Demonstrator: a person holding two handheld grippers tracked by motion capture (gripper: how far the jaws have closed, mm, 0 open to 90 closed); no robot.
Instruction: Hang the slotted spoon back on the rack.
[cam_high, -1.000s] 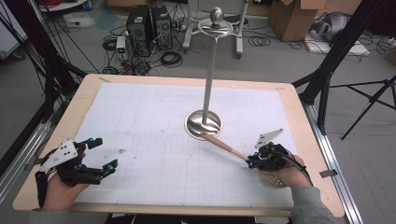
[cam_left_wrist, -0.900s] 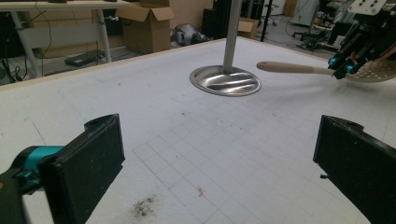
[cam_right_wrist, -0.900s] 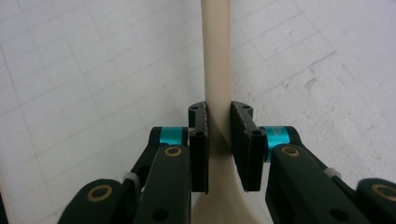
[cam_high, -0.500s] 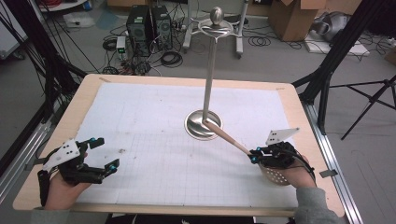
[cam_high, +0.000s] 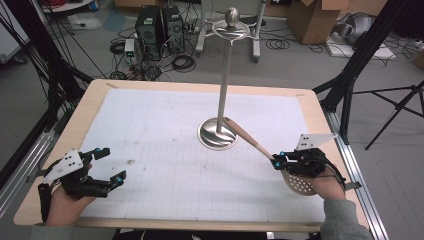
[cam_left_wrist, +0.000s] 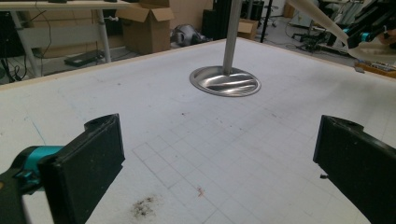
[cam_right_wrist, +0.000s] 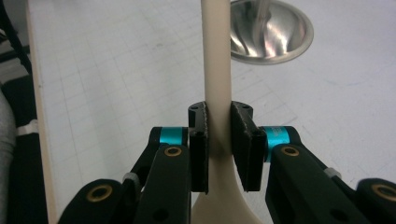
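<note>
The right gripper (cam_high: 278, 161) has its jaws clamped nearly together on the neck of a slotted spoon (cam_high: 300, 182), just where the pale handle widens into the perforated bowl. The bowl hangs back under the person's right hand, and the handle runs forward and away from the jaws toward the stand (cam_high: 223, 95), its tip over the near edge of the round steel base. The spoon is off the table (cam_high: 310, 102), carried in the air.

The step in hand looks like lifting the spoon to hang it on the stand. The rack of hooks sits at the top of the post, well above the jaws, so the next move calls for raising the spoon much higher and bringing the handle end level with a hook; whether the handle has a hole for hanging cannot be told.

The left gripper (cam_high: 111, 165) rests low, jaws wide apart and holding nothing, well apart from the stand.

The right gripper view gives the grip itself: both pads (cam_right_wrist: 198, 144) press flat on the spoon's neck (cam_right_wrist: 217, 93), with the base ahead and to the right of the jaws. The high view gives what that one lacks: the top of the post with its knob and ring, and the holes in the bowl. The left gripper view shows the spread jaws over bare mat, the base (cam_left_wrist: 225, 81) straight ahead, and the handle up to the far right
</note>
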